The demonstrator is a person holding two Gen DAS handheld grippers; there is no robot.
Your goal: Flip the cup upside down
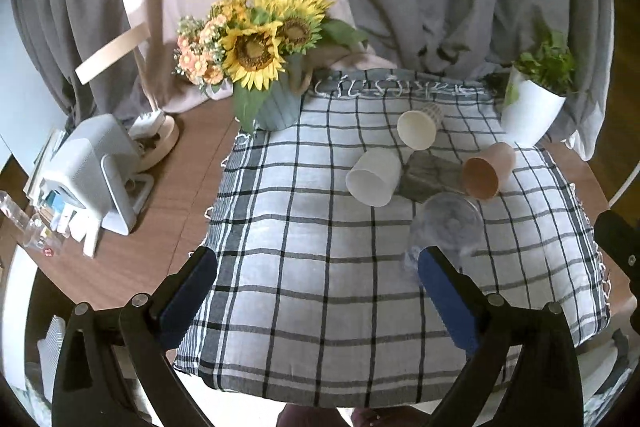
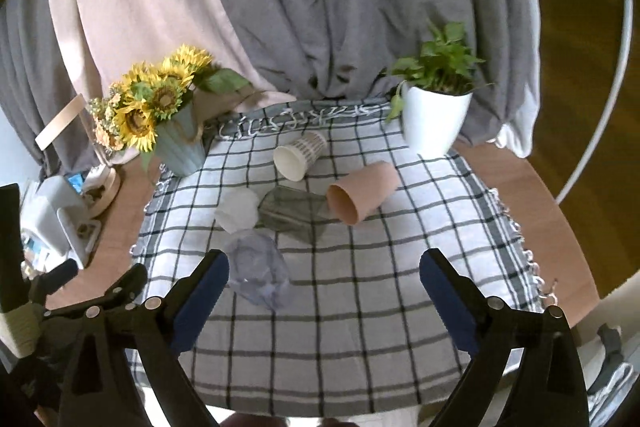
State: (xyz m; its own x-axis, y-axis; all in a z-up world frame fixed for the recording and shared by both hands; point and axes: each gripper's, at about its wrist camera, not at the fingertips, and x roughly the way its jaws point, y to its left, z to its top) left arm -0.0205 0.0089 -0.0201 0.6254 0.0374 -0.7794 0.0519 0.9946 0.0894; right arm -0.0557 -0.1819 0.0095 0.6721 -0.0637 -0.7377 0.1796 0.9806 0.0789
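Several cups lie on their sides on a checked cloth point(image 1: 304, 267): a white cup point(image 1: 374, 177), a patterned paper cup point(image 1: 420, 127), a pink cup point(image 1: 488, 171), a smoky grey glass point(image 1: 430, 177) and a clear plastic cup point(image 1: 444, 227). They also show in the right wrist view: white cup point(image 2: 236, 211), paper cup point(image 2: 300, 155), pink cup point(image 2: 362, 197), grey glass point(image 2: 294, 213), clear cup point(image 2: 260, 273). My left gripper point(image 1: 316, 287) is open and empty, its right finger just in front of the clear cup. My right gripper point(image 2: 324, 287) is open and empty, its left finger beside the clear cup.
A sunflower vase point(image 1: 276, 103) stands at the cloth's back left and a white plant pot point(image 1: 528, 115) at the back right. A white device point(image 1: 92, 171) and clutter sit on the wooden table point(image 1: 160, 235) at the left. Curtains hang behind.
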